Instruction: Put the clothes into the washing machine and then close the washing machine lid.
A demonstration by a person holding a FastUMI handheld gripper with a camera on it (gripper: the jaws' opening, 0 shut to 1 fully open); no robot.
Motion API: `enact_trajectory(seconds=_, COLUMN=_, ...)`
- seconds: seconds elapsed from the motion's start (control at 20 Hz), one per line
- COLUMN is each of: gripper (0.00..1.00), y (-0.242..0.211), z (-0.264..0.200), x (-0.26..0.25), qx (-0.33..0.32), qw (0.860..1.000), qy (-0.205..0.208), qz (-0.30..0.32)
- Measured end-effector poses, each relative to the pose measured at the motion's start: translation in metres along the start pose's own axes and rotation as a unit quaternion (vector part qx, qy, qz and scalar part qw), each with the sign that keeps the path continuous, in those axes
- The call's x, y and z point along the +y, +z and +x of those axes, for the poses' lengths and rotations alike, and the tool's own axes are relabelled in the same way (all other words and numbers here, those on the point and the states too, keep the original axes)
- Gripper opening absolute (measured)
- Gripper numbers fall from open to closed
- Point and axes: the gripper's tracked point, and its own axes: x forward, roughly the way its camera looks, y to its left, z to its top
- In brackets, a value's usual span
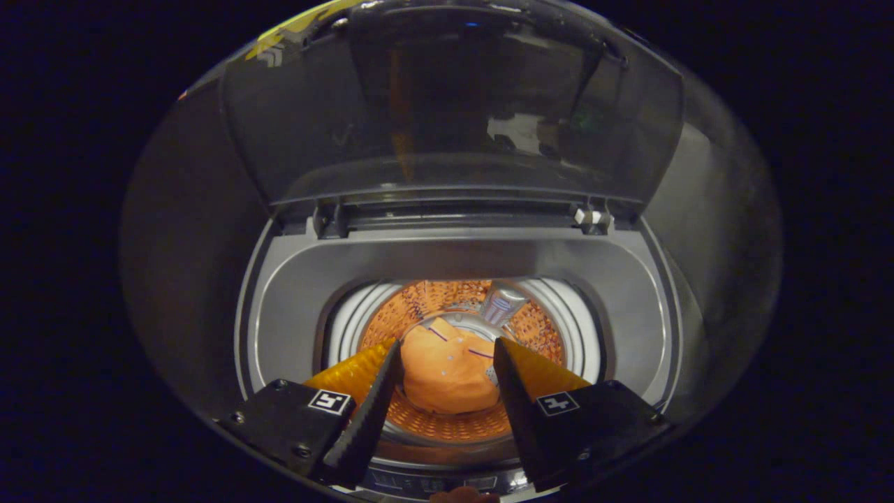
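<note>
I look down into a top-loading washing machine [279, 307] with a grey rim. An orange garment [444, 374] with small white buttons lies bunched at the bottom of the perforated drum [419, 307]. My gripper [447, 349] hangs open above the drum mouth, and the garment shows in the gap between the two fingers, well below them. Nothing is held. The transparent lid [447, 112] stands raised beyond the opening, hinged at the back of the machine.
The lid hinges [594, 218] sit at the back edge of the opening. A control panel strip [433, 482] runs under the fingers at the near edge. Dark booth wall surrounds the machine on both sides.
</note>
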Motion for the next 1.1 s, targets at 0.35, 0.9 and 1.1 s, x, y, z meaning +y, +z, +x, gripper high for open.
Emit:
enact_trajectory(seconds=0.35, gripper=0.82, y=0.074, z=-0.085, x=-0.004, qx=-0.107, qw=0.994, qy=0.009, qz=-0.015)
enact_trajectory(seconds=0.9, gripper=0.82, y=0.232, z=-0.174, x=-0.011, qx=-0.208, qw=0.978, qy=0.033, qz=-0.006)
enact_trajectory(seconds=1.1, gripper=0.82, y=0.258, z=-0.157, x=-0.003, qx=-0.199, qw=0.979, qy=0.038, qz=-0.007)
